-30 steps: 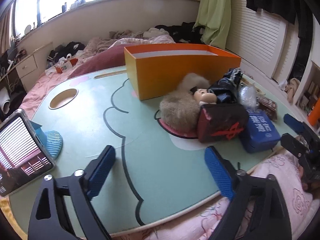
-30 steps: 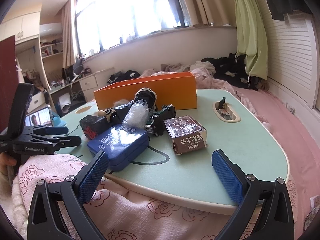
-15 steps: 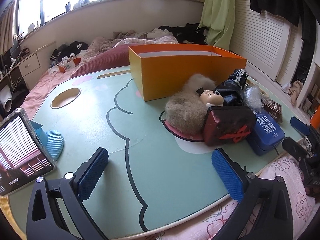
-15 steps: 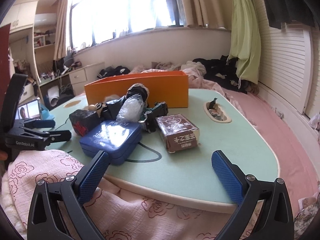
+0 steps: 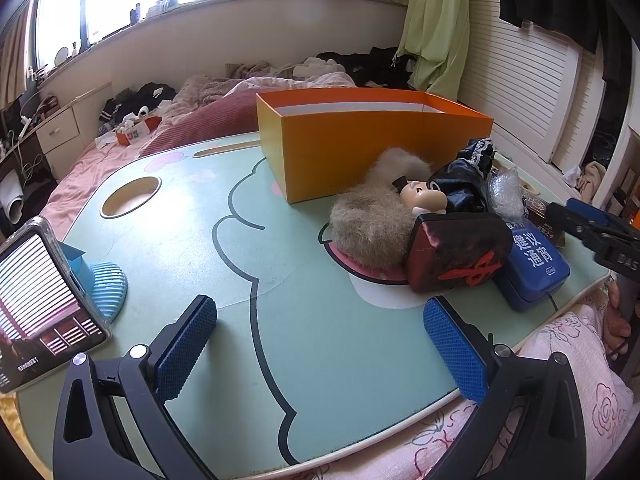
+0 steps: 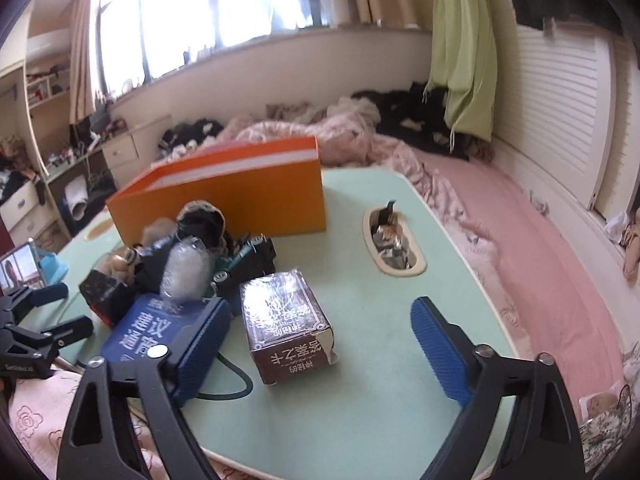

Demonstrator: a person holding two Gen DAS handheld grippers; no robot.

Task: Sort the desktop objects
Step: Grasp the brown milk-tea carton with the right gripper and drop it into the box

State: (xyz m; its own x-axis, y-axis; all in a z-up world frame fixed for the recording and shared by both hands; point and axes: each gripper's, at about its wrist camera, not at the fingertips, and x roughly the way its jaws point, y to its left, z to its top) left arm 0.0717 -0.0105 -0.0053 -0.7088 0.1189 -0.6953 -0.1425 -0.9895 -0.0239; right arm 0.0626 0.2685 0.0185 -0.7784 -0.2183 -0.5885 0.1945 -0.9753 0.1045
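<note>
nearest to us, our right claw point(image 6: 320, 344) has its jaws closing, and the brown carton point(image 6: 286, 326) lies between them with neither pad on it yet, so we read this as lining up a grasp on the first thing to sort. the carton lies flat on the green table point(image 6: 360, 408), printed end toward us and one corner worn white; it looks like light card, easy to pinch across its short width. at its nine o'clock, just beside it, sits the blue tin point(image 6: 160, 332), partly hidden behind our left pad, with a thin black cable point(image 6: 236, 384) curling out by its near end that could snag. our left claw point(image 5: 320, 348) hovers wide open over bare table with nothing between its pads, which we judge is simply waiting clear of the pile. farther on from it, at about one o'clock, the clutter huddles together: a dark pouch with red marks point(image 5: 456, 252), a furry tuft point(image 5: 372, 228) and a doll head point(image 5: 426, 200) touching one another. behind the pile at twelve o'clock stands the orange box point(image 5: 360, 148), open-topped and likely placed there as the bin for the sorted things. at nine o'clock, well apart from the pile, a phone on a blue stand point(image 5: 40, 304) leans upright.
</note>
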